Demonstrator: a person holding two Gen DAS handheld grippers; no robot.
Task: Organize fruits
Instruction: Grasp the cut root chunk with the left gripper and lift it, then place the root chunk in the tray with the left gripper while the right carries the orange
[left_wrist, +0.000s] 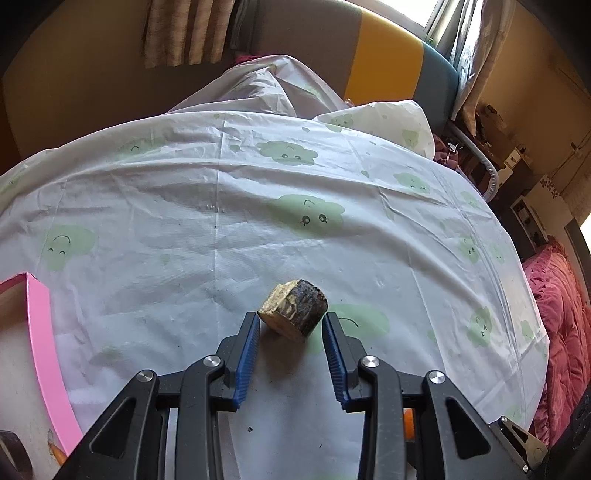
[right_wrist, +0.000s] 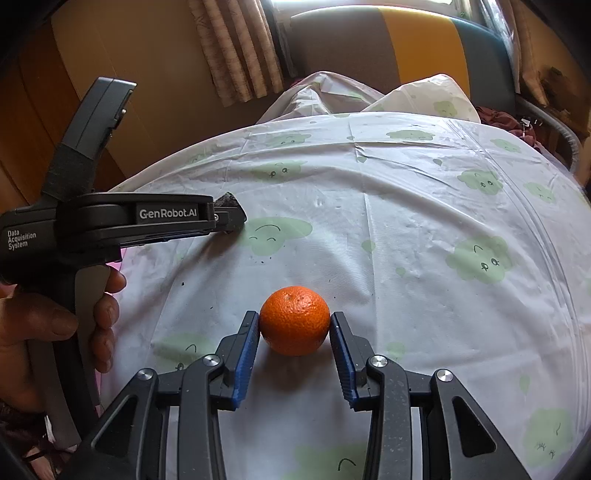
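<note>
Grippers both pitched steeply down over the tablecloth (right_wrist: 406, 229). Right gripper (right_wrist: 294, 325) pads touch the mandarin (right_wrist: 294, 320) on both sides, mid-cloth. Left gripper (left_wrist: 290, 325) parted, dark-skinned fruit chunk (left_wrist: 293, 312) loose between fingertips, near pink tray (left_wrist: 44, 332) at the left edge.

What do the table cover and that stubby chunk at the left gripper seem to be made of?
Table cover: looks like thin plastic sheet, slightly glossy, with sharp fold creases and printed green clouds. Chunk: possibly a cut piece of sugarcane or wood, with a dark, rough, bark-like rind and a pale fibrous cut face; matte.
</note>
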